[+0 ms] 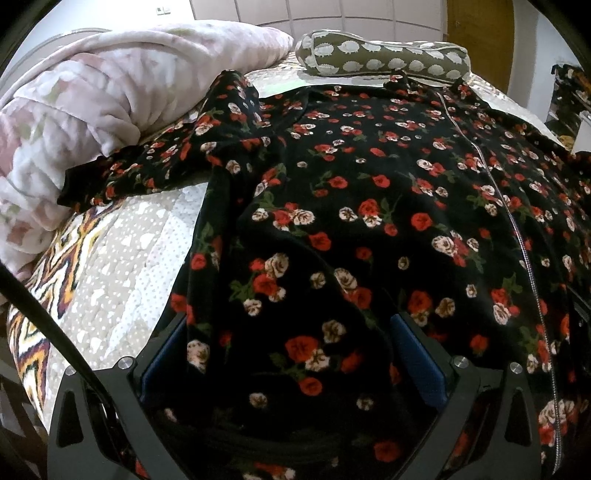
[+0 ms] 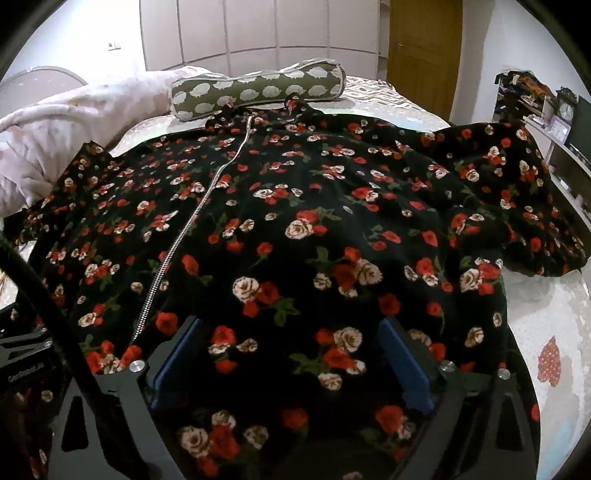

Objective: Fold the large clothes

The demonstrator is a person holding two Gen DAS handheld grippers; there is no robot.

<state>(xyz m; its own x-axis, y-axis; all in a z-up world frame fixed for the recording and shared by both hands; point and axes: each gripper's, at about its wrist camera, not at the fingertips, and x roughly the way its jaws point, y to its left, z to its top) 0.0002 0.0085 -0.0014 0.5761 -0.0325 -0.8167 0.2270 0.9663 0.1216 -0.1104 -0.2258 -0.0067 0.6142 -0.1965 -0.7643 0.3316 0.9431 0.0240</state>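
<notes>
Through the left wrist camera we see the black floral robe (image 1: 369, 192) spread flat across the bed (image 1: 122, 280), its silver zipper (image 1: 517, 229) running down the right side of the picture. One sleeve (image 1: 159, 162) reaches out to the left, where its end lies against a bunched pink blanket (image 1: 92, 110). A green bolster pillow with white hedgehog shapes (image 1: 380, 59) lies across the bed just past the robe's collar. Our left gripper (image 1: 291, 354) has its jaws spread wide, with the robe's lower left part lying between the blue pads (image 1: 413, 354). The cloth drapes over the left finger, but the pads do not pinch it.

Through the right wrist camera we see the same robe (image 2: 332, 221) from the other side, the zipper (image 2: 199, 214) now slanting down the left of the picture. The other sleeve (image 2: 517, 199) lies crumpled to the right on the bed's pale cover (image 2: 546, 325). The bolster (image 2: 258, 88) sits just beyond the collar, and the pink blanket (image 2: 55, 140) is at the far left. Our right gripper (image 2: 291, 354) stands with its jaws as wide apart as they go, the robe's hem area lying slack between the blue pads (image 2: 402, 362), which are not pressing on it. A wooden door (image 2: 424, 51) and pale wardrobe panels (image 2: 240, 29) stand behind the bed.
</notes>
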